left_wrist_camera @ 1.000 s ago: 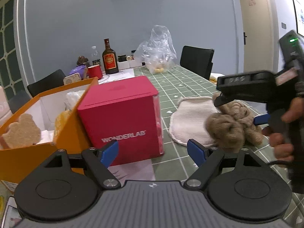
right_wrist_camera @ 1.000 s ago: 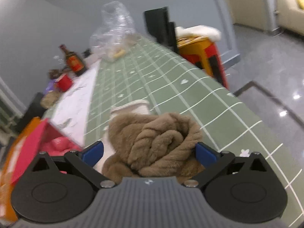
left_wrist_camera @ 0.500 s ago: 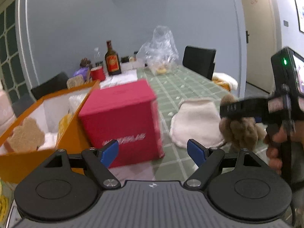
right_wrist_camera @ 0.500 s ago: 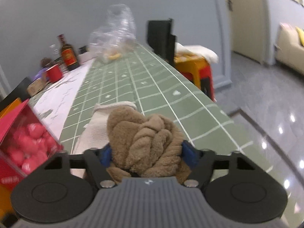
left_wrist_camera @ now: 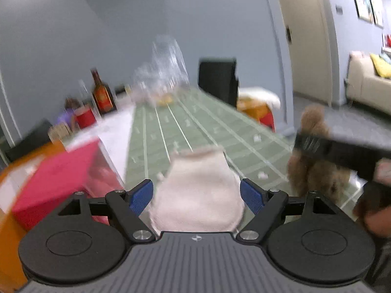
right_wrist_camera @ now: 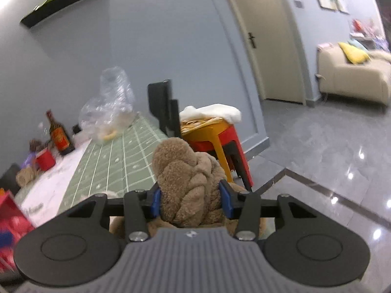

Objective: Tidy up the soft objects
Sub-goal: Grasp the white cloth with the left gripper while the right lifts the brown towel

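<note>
A brown plush cloth (right_wrist_camera: 188, 185) is bunched between the blue pads of my right gripper (right_wrist_camera: 190, 200). Its jaws are closing and press on the cloth from both sides, holding it above the table. In the left wrist view the same brown cloth (left_wrist_camera: 315, 171) hangs at the right under the black gripper body and a hand. A cream fleece cloth (left_wrist_camera: 198, 195) lies flat on the green checked table (left_wrist_camera: 195, 127). My left gripper (left_wrist_camera: 196, 193) is open just above it, one fingertip on each side, and not touching it.
A red box (left_wrist_camera: 61, 175) and an orange box (left_wrist_camera: 9, 219) stand at the left. At the far end are a brown bottle (left_wrist_camera: 102, 95), a red cup (left_wrist_camera: 85, 118), a clear plastic bag (left_wrist_camera: 166, 73) and a black chair (left_wrist_camera: 217, 78). A stacked stool (right_wrist_camera: 215, 134) stands off the table's right edge.
My right gripper went from wide open to pressing on the brown cloth and lifted it off the table. My left gripper swung right, from the red box to over the cream cloth.
</note>
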Available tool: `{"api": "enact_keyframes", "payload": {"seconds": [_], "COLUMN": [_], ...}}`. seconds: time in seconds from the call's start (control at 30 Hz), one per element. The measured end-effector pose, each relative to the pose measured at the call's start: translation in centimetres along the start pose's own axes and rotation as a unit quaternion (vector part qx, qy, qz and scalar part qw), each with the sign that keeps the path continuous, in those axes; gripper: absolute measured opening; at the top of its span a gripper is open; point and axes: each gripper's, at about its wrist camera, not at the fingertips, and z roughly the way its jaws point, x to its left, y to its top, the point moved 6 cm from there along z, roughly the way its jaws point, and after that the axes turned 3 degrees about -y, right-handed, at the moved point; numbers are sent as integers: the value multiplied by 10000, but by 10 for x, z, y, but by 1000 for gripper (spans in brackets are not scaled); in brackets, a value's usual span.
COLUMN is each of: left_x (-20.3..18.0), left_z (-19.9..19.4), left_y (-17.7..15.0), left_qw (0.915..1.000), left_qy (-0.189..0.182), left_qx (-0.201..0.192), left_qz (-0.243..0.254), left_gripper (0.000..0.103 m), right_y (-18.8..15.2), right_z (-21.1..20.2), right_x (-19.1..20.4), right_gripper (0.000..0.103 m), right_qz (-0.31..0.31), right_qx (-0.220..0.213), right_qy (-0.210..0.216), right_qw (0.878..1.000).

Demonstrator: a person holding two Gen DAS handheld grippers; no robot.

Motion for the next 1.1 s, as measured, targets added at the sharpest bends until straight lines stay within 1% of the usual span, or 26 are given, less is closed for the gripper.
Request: {"api": "enact_keyframes", "payload": {"seconds": [0.07,0.13,0.2,0.27,0.37,0.43,0.5,0.57,0.6,0.67,0.73,0.9,0.93,0.97,1.0,1.03,1.07,1.1], "left_x": [0,4,6,6,5,2,4,9,13,16,20,20,18,16,15,16,15,14], "left_z": [16,31,43,53,60,69,77,83,86,90,93,92,90,86,82,79,76,74], "left_y": [-1,-3,-2,-2,-4,-5,-10,-14,-15,-17,-19,-17,-15,-13,-11,-12,-12,-13], "left_qw": [9997,9993,9991,9987,9981,9967,9947,9927,9921,9929,9925,9921,9924,9929,9939,9941,9937,9936], "left_qy": [-102,-22,-75,-320,-378,-484,-501,-495,-493,-446,-501,-554,-583,-606,-430,-205,-137,-167], "left_qx": [205,345,368,347,423,573,786,800,794,756,664,658,651,635,689,781,840,824], "left_qz": [-73,-160,-212,-164,-224,-311,-446,-759,-838,-808,-891,-912,-869,-807,-748,-720,-731,-753], "left_gripper": [95,95,95,95,95,95,96,103,103,103,103,103,82,63,32,21,20,19], "right_y": [2,1,-1,-2,-2,-2,-3,-4,-5,-6,-8,-9,-9,-9,-9,-10,-10,-9], "right_z": [-1,0,2,4,6,7,6,5,5,6,5,4,4,4,4,4,4,4], "right_x": [-1,1,3,2,-4,-5,-3,-1,0,1,0,3,3,4,4,3,3,3], "right_gripper": [47,47,47,47,47,47,47,47,47,48,48,48,48,48,48,48,48,48], "right_qz": [-29,-71,-94,-17,230,312,284,224,198,135,102,38,38,35,29,12,-5,-11], "right_qx": [-131,-166,-115,-72,-2,32,46,68,75,90,122,135,141,149,144,141,139,133], "right_qy": [-100,-152,-141,-146,-103,-64,-61,-51,-34,-35,-66,-30,-17,-8,-10,-15,-15,-13], "right_qw": [9999,9997,9998,9999,9997,9995,9996,9997,9998,9999,9999,9999,9999,9999,9999,9999,9999,9999]}}
